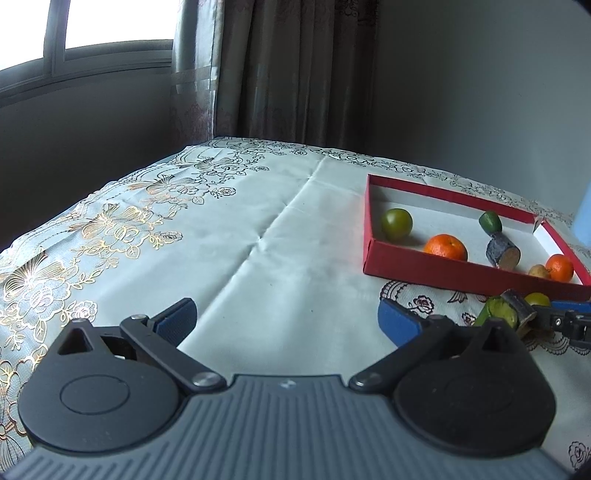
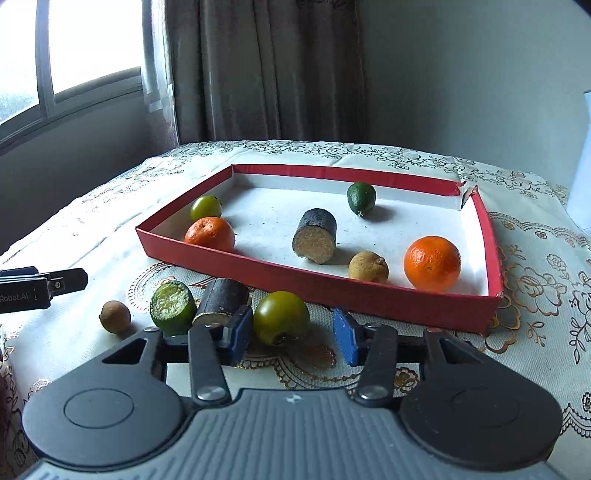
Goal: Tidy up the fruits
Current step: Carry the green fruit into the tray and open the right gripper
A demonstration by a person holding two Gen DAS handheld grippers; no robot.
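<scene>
In the right wrist view a round green fruit (image 2: 280,317) lies on the cloth between the blue pads of my right gripper (image 2: 291,316). The left pad (image 2: 242,332) sits against it, while a gap separates it from the right pad (image 2: 343,336); the gripper is open. Beside it lie a dark cane piece (image 2: 221,301), a cut green fruit (image 2: 173,307) and a small brown fruit (image 2: 115,316). Behind them the red tray (image 2: 332,291) holds several fruits, among them two oranges (image 2: 432,263). My left gripper (image 1: 288,314) hovers open over bare cloth, left of the tray (image 1: 424,273).
A floral tablecloth (image 1: 258,229) covers the table. A curtain (image 2: 258,74) and a window (image 1: 110,22) stand behind its far edge, a grey wall to the right. The left gripper's finger (image 2: 55,286) reaches in at the left of the right wrist view.
</scene>
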